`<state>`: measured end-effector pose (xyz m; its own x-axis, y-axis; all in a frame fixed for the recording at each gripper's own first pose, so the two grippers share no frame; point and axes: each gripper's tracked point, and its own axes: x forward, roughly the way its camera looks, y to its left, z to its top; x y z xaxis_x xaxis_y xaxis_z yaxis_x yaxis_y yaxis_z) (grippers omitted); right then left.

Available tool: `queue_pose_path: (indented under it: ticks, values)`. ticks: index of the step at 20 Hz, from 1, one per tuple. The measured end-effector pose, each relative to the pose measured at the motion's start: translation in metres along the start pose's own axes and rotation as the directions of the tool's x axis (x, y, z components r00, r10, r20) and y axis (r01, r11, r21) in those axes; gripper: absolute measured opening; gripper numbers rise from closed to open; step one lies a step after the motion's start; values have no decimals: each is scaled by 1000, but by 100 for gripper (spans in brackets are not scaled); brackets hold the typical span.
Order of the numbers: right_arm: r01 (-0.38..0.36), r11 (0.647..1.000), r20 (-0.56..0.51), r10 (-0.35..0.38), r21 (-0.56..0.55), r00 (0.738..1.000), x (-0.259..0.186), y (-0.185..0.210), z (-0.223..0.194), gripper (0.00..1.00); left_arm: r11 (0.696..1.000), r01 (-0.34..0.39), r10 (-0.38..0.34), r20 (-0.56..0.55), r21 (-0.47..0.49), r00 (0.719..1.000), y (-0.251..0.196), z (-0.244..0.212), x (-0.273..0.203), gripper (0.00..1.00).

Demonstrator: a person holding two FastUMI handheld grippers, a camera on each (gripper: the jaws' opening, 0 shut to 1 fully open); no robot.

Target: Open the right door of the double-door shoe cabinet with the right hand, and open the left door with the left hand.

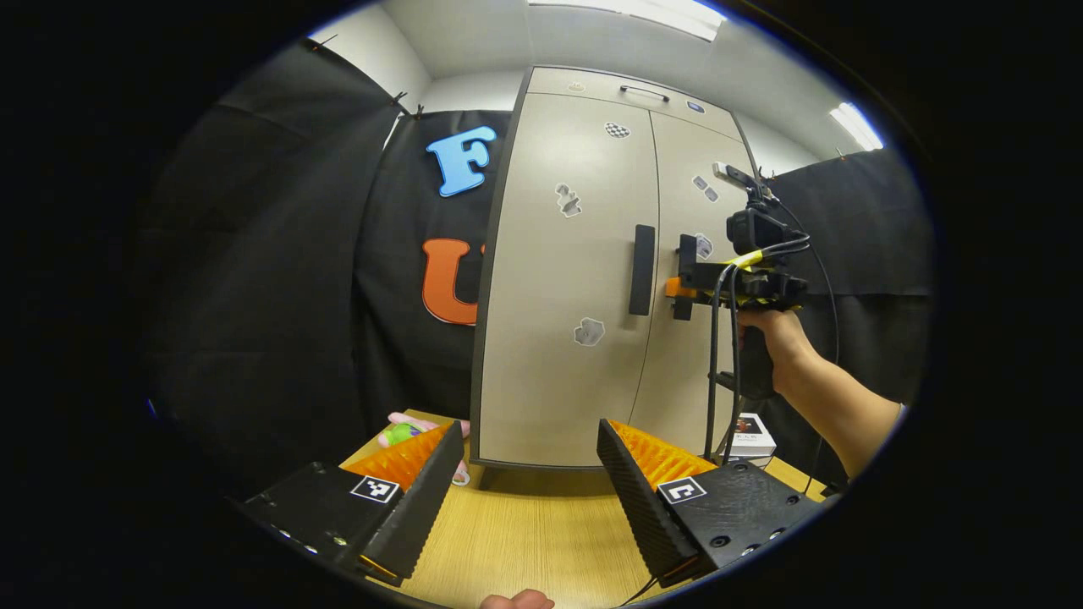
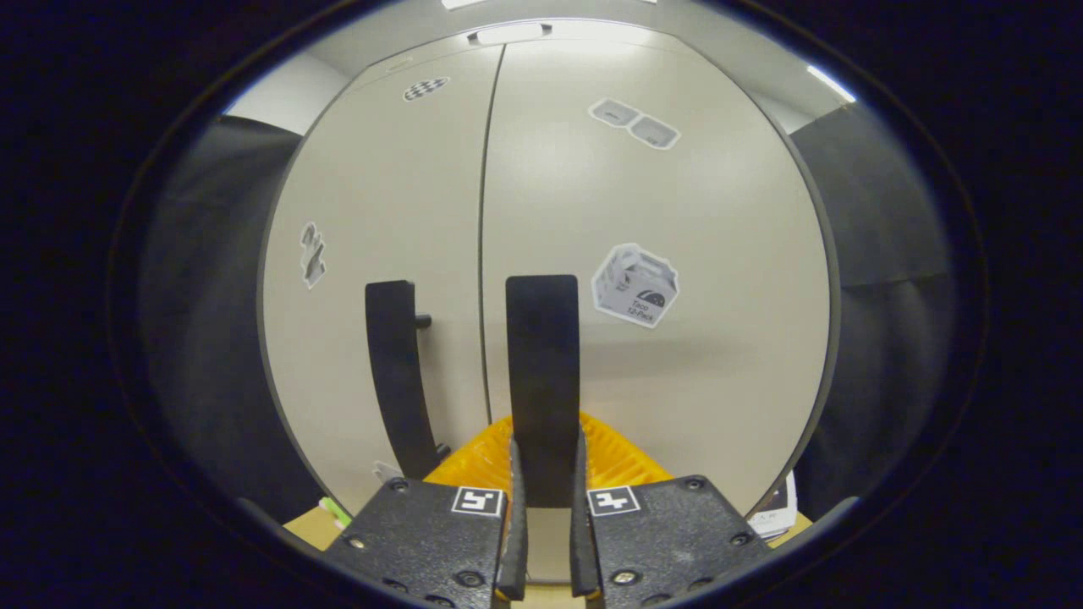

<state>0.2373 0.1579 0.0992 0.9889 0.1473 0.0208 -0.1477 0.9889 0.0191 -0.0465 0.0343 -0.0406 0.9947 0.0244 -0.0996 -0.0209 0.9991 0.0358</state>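
Note:
The beige double-door shoe cabinet (image 1: 558, 279) stands on a wooden table, both doors closed. Each door carries a black vertical handle: the left door handle (image 1: 641, 270) (image 2: 396, 372) and the right door handle (image 1: 686, 269) (image 2: 542, 372). In the right gripper view my right gripper (image 2: 545, 474) is shut on the right door handle, one finger on each side of the bar. The left gripper view shows that right gripper (image 1: 687, 288), held by a hand, at the right handle. My left gripper (image 1: 529, 469) is open low over the table, well short of the cabinet, with nothing between its fingers.
A green and pink soft toy (image 1: 404, 431) lies left of the cabinet's foot. A small white box (image 1: 750, 436) sits at the cabinet's right. The wooden table (image 1: 525, 533) runs under the left gripper. Black cloth walls enclose both sides.

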Motion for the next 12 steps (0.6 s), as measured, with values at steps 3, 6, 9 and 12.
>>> queue_pose_path:
  ticks: [3,6,9,12]
  values:
    - [-12,1000,-6,12,3,1000,-2,0,-1,22,1000,1,-1,3,2,1000,1,0,0,95]
    - [-34,999,-13,34,-7,999,-9,1,-2,22,1000,-3,3,8,2,1000,2,2,0,95]
    - [-67,998,-31,67,-1,997,-23,0,-3,22,1000,-8,8,19,2,1000,1,3,-4,95]
    - [-87,996,-28,87,6,996,-45,-5,-4,20,1000,-7,6,25,8,1000,-2,5,-10,95]
